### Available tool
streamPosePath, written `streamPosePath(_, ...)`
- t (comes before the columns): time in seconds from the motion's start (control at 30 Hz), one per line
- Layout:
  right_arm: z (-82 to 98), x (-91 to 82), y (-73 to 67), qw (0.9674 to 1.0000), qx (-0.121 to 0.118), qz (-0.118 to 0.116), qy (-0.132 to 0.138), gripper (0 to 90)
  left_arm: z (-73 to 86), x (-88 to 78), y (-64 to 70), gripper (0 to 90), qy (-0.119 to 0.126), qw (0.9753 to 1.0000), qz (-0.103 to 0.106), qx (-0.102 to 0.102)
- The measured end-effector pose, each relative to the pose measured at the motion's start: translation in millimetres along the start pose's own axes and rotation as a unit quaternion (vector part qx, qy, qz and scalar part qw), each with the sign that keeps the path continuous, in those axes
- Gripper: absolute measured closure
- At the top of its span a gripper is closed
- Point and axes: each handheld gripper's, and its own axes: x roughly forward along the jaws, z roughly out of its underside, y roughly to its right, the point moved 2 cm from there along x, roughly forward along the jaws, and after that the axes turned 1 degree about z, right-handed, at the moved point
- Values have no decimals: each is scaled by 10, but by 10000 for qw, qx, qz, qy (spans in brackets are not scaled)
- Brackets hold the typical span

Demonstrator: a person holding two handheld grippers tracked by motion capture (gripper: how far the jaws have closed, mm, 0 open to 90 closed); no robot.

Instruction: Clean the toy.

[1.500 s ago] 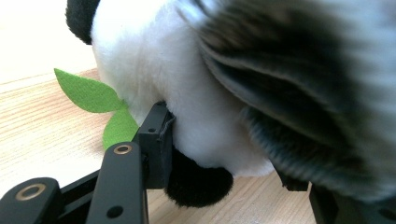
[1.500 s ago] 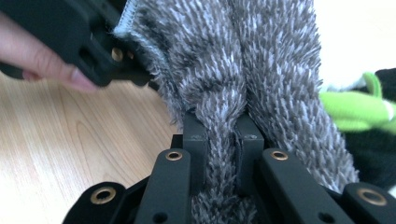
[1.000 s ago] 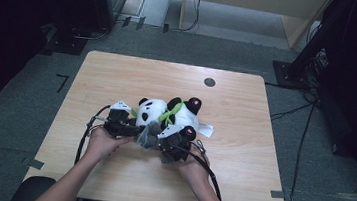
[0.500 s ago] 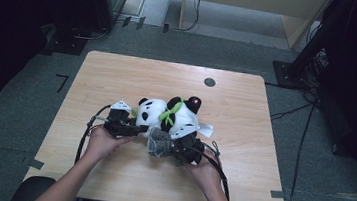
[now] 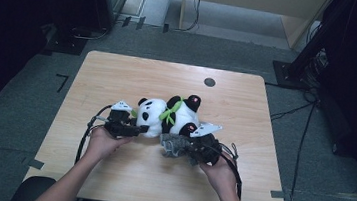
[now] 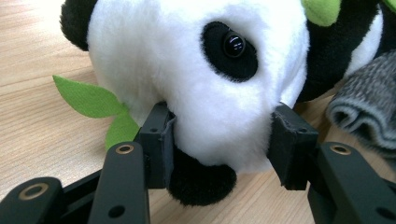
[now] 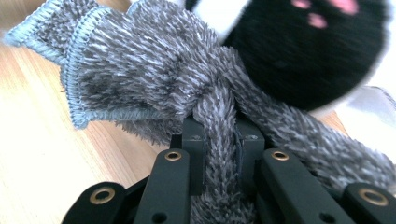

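Panda (image 5: 164, 116) lies on its side mid-frame on the surface (image 5: 118, 79), its head clamped in my left gripper (image 6: 219, 130) to anchor it while my right gripper (image 7: 223, 135), jaws pinched tight on the grey sock (image 7: 154, 84), tugs it off the foot.

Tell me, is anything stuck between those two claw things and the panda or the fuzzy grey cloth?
Nothing visible. The left gripper already pinches the panda by its white head, pads pressing into the plush. The right gripper is clamped straight on a bunched fold of the grey cloth, which lies against the panda's black paw.
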Motion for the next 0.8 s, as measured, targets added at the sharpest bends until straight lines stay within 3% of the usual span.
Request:
streamPosePath(0.3,120,-142,211,9995,322,25,27,790,-1,-1,-3,488,1,10000,5,-4)
streamPosePath(0.57,256,-258,488,9966,719,395,116,790,-2,1,-3,489,4,10000,-8,8)
streamPosePath(0.63,257,-265,569,9951,874,424,163,791,-1,1,-2,489,9,10000,-10,9)
streamPosePath(0.7,229,-263,649,9940,1032,302,219,790,1,2,-5,489,22,10000,0,8)
streamPosePath(0.8,176,-248,767,9938,988,459,201,791,2,1,-3,489,23,10000,-7,14)
